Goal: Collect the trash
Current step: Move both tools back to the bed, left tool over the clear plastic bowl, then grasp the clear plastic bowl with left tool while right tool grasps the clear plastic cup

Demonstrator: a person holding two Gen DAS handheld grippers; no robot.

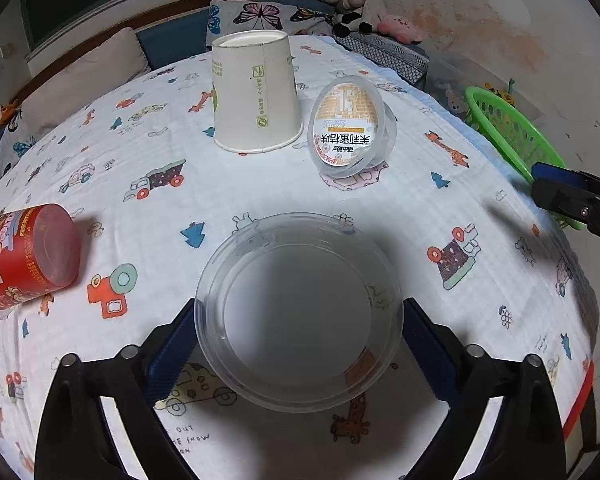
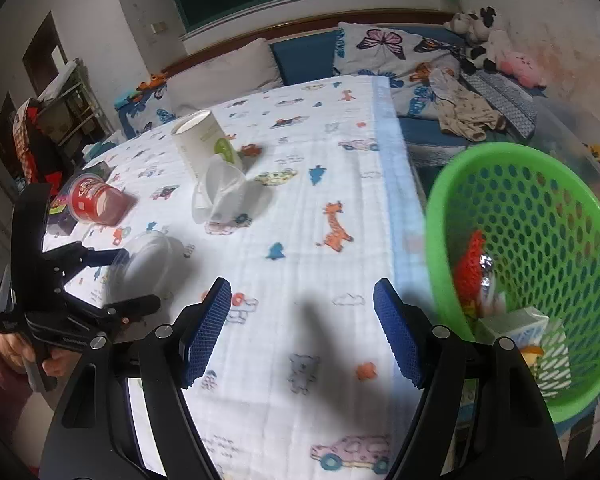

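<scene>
My left gripper (image 1: 299,322) is shut on a clear plastic lid (image 1: 299,312), held between its blue pads just above the table; it also shows in the right wrist view (image 2: 150,258). An upturned white paper cup (image 1: 256,92) stands behind it. A clear tub with a printed label (image 1: 350,126) lies on its side to the right. A red can (image 1: 26,254) lies on its side at the left. My right gripper (image 2: 302,330) is open and empty above the cloth, beside a green basket (image 2: 532,264) holding trash.
A printed cloth (image 2: 320,184) covers the table. The basket sits at the table's right edge and shows in the left wrist view (image 1: 516,140). A bed with pillows and plush toys (image 1: 356,4) lies behind. A dark box (image 2: 60,220) sits by the red can.
</scene>
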